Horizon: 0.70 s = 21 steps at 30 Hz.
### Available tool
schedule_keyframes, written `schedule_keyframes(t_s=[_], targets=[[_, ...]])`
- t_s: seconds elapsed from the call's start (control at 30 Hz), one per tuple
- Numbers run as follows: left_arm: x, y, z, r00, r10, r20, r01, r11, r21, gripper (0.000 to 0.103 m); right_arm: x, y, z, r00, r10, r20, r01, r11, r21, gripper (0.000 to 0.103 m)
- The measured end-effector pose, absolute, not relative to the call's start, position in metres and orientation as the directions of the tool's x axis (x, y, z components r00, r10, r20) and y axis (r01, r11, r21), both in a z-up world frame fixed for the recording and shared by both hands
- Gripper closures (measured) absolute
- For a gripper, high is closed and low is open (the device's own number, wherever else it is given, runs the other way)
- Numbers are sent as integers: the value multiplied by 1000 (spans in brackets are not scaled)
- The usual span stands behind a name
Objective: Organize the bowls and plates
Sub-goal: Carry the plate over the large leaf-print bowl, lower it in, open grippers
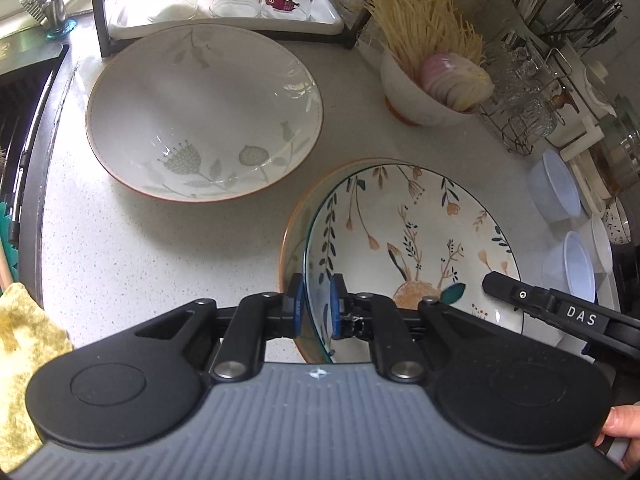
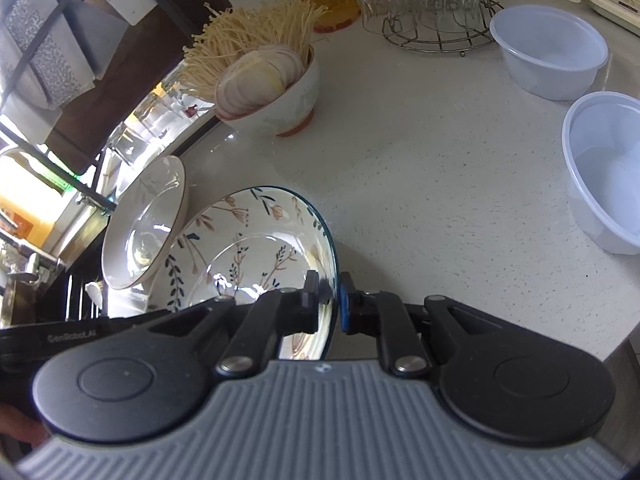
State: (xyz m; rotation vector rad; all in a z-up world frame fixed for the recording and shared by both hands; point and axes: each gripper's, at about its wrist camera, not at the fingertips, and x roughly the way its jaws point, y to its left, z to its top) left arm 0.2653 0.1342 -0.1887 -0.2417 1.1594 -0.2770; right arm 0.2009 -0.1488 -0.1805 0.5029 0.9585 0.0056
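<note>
gripping the floral plate (image 1: pixel 412 240) from both sides, we have the left claw (image 1: pixel 316 306) pinched narrow on its left rim, one blue pad inside the rim and one outside. in the left view the plate seems to sit inside a second dish with an orange rim (image 1: pixel 285 248), though we cannot tell whether the two are touching. the right claw (image 2: pixel 329 304) is closed on the plate's opposite rim, its fingers (image 2: pixel 349 304) tight against the dark blue edge, and from that side the plate looks tilted up off the counter (image 2: pixel 420 200). the right claw's black arm shows at the right edge of the left view, reaching over the plate.

the big white bowl (image 1: pixel 204 112) with pale green leaves rests on the counter beyond the plate, nearer the sink edge, just in front of the glass rack (image 1: pixel 224 4) at the back. they look apart in the left view, overlapping in the right. toward the back right stands a small bowl (image 1: pixel 420 92) holding sliced onion and a bunch of enoki mushrooms (image 1: pixel 420 20). two pale plastic tubs (image 2: pixel 548 48) sit at the counter's right edge, well apart from the plate, near a wire rack of glassware (image 2: pixel 432 4). a yellow cloth (image 1: pixel 24 360) lies at the front left corner.
</note>
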Motion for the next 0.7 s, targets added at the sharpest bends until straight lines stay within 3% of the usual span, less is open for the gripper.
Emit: schedule_keyframes(t_s=[0.1,0.33,0.4,0.43,0.7], targets=[[267,133,-188,359,-362,-861,93,931,-353,70,204,-147,-181,581,210,-787,228,886,404,87],[258,121,-173,360,-338,-869,104,941,-323,43,205,-150,-171,583,169,-795,253,892,374,85],[256,120,-170,378,-313,-872,104,950,-295,40,205,-153,-167,594,168,-787,256,888,383,68],[255,121,-169,381,-301,-874,100,953,-285,40,205,-154,-165,603,167,-780,253,887,386,65],[243,126,-155,421,-286,-861,119,958,-261,40,198,-151,-141,632,170,-756,194,910,367,65]])
